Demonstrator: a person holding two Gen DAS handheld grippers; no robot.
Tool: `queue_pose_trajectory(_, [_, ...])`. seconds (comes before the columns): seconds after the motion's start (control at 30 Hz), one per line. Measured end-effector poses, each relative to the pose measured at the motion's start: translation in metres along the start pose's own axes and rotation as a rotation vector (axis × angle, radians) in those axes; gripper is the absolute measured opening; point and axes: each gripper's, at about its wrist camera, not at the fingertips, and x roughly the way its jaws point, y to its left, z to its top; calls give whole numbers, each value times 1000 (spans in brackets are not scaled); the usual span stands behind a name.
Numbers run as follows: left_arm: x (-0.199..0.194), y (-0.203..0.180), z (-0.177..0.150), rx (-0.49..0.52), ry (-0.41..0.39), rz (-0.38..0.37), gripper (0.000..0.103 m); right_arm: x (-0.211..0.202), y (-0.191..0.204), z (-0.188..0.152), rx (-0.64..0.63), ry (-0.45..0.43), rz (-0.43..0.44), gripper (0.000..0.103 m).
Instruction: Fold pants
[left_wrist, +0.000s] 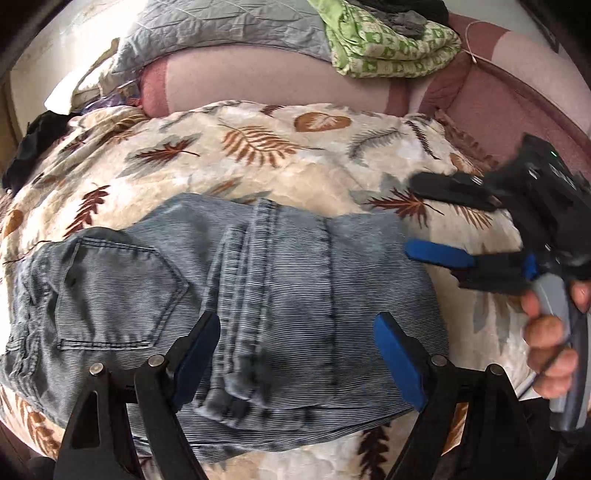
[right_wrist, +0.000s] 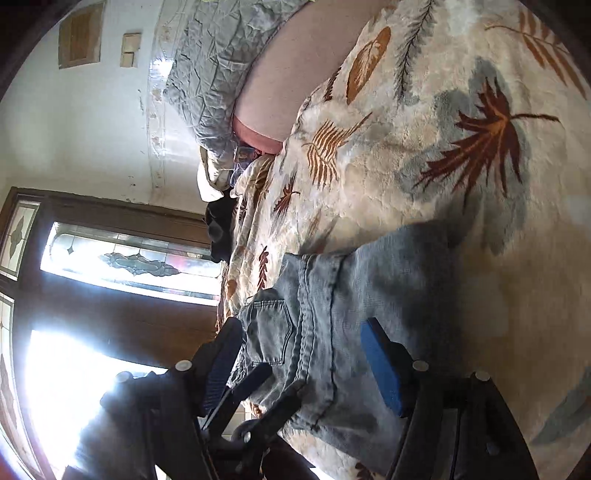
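Pants (left_wrist: 236, 295) sit folded into a compact stack near the front edge of the leaf-print blanket (left_wrist: 258, 147), pocket side up. Left gripper (left_wrist: 295, 354) hovers over the stack, jaws spread, nothing between the pads. Right gripper (left_wrist: 424, 221) is off the stack's right edge, jaws also spread and empty.

Risk: a low finger could snag the top layer or the loose seam flap and drag the fold open; the plush blanket gives no firm backing.

Room: bed with grey quilt (left_wrist: 221, 29) and green bedding (left_wrist: 388, 44) at the far edge; stained-glass door (right_wrist: 122, 258), bright backlight.
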Motion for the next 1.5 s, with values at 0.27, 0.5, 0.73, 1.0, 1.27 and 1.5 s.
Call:
queue_pose_trajectory(0.27, [33, -25, -27, 145, 79, 151, 87, 28, -38, 28, 60, 70, -84, 69])
queue_pose_trajectory(0.5, [31, -22, -27, 145, 78, 131, 88, -12, -28, 30, -8, 0, -215, 70])
queue_pose_trajectory(0.73, [31, -14, -25, 130, 87, 92, 88, 16, -34, 39, -64, 74, -343, 30])
queue_pose_trajectory(1.0, [34, -16, -23, 123, 80, 94, 88, 44, 11, 34, -394, 86, -643, 11])
queue_pose_trajectory(1.27, [27, -11, -22, 98, 87, 58, 88, -13, 10, 12, -291, -27, -507, 21])
queue_pose_trajectory(1.5, [-4, 18, -21, 32, -3, 62, 88, -36, 1, -72, -88, 40, -157, 21])
